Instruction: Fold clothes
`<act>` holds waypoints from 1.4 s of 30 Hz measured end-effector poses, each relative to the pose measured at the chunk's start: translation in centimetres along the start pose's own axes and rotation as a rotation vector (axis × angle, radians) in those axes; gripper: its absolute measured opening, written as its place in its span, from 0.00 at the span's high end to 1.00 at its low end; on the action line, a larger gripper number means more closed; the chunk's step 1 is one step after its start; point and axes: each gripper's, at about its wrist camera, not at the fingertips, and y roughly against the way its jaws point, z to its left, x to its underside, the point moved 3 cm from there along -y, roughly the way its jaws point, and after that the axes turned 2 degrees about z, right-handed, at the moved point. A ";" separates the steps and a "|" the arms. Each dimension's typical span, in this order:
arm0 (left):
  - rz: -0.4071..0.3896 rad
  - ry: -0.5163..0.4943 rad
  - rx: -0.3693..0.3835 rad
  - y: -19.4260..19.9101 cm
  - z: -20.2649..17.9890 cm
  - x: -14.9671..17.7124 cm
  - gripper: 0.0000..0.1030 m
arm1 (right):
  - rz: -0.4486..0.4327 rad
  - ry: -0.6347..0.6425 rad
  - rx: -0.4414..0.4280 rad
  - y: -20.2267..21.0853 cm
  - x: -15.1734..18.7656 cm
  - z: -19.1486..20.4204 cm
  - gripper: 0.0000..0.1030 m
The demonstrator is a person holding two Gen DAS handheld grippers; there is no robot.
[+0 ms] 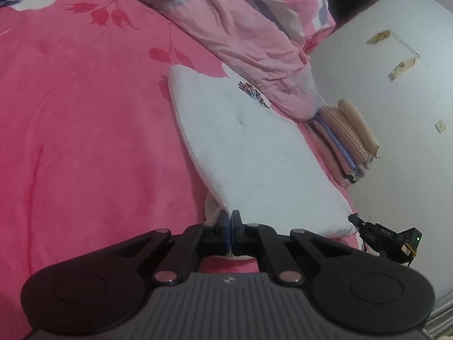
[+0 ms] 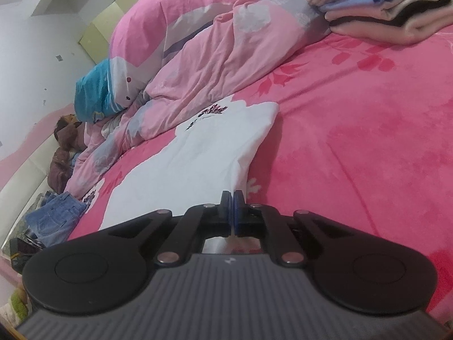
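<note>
Holding the white garment (image 1: 249, 153) at its near edge, close to the bed's near edge, I have both tools pinched: the left gripper (image 1: 231, 221) has its jaws pressed together on a bit of white cloth at one near corner, and the right gripper (image 2: 232, 209) is likewise closed with cloth running down between its pads at the other. The garment lies spread on the pink bedspread (image 1: 85, 113), its far end near the rumpled duvet (image 1: 249, 42). My worry is slippage: each bite looks thin, so a quick lift could let a corner slide out and leave the fold crooked; uneven pulling between my two hands could skew it, and the plush bedspread may drag the lower layer into wrinkles. Counting: one white garment, two grippers, one duvet, one stack of folded clothes (image 2: 388, 8) at the bed's far corner, one pair of jeans (image 2: 53, 221) by the side edge.
</note>
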 end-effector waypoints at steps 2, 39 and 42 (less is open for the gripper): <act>0.002 -0.007 0.002 0.1 -0.1 0.1 0.99 | 0.000 0.000 0.003 0.1 0.2 -0.1 1.00; -0.111 -0.223 -0.079 2.4 -4.0 -0.4 0.74 | -0.090 0.122 0.072 4.3 1.9 2.3 0.95; -0.063 -0.300 -0.031 0.6 -5.9 -0.1 0.74 | -0.051 0.232 0.058 3.0 3.1 4.9 0.95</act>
